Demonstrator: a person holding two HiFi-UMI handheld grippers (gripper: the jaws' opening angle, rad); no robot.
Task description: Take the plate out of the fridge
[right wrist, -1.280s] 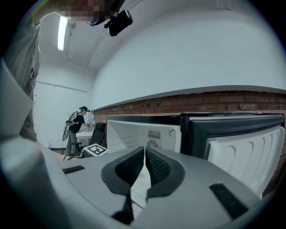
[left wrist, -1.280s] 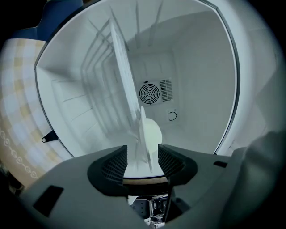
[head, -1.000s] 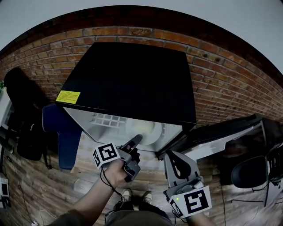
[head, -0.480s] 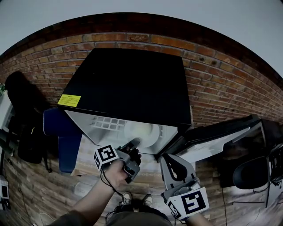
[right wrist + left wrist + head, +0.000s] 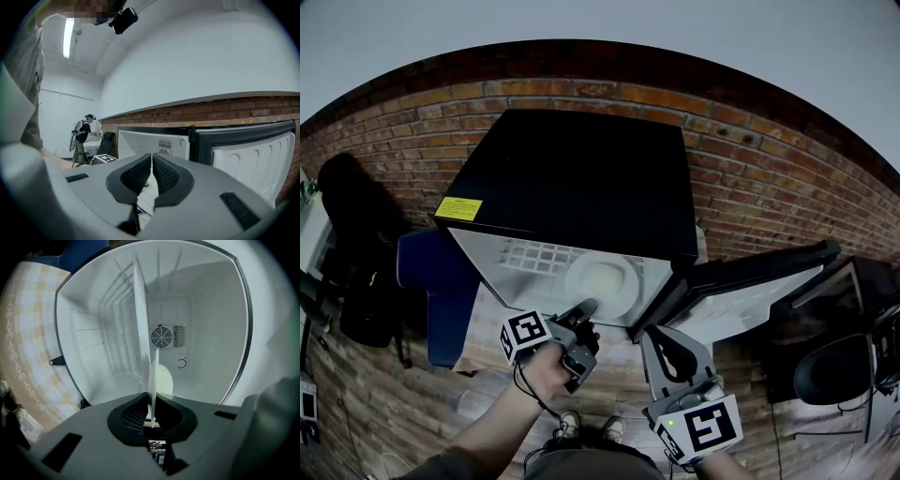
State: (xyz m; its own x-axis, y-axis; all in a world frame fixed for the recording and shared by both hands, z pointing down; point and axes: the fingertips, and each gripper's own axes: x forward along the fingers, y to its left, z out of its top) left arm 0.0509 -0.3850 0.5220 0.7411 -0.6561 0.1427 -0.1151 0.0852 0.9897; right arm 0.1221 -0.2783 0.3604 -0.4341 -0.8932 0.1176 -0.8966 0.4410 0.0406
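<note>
The black fridge (image 5: 581, 178) stands open, white inside. A white plate (image 5: 602, 281) lies on its floor near the front. My left gripper (image 5: 586, 309) reaches into the opening at the plate's near rim. In the left gripper view the plate (image 5: 163, 379) shows edge-on between the jaws of the left gripper (image 5: 152, 399). They are closing, and their pads press on the rim. My right gripper (image 5: 661, 336) hangs lower right, outside the fridge. In its own view the right gripper (image 5: 152, 157) is shut on nothing.
The fridge door (image 5: 750, 291) swings open to the right, close to my right gripper. A wire shelf (image 5: 139, 324) and a fan grille (image 5: 161, 337) sit inside. A blue chair (image 5: 436, 291) stands left and a black office chair (image 5: 834, 366) right. A person (image 5: 84, 133) stands far off.
The left gripper stays at the plate's near rim. The fridge sits slightly lower in the head view. The right gripper has barely shifted.
</note>
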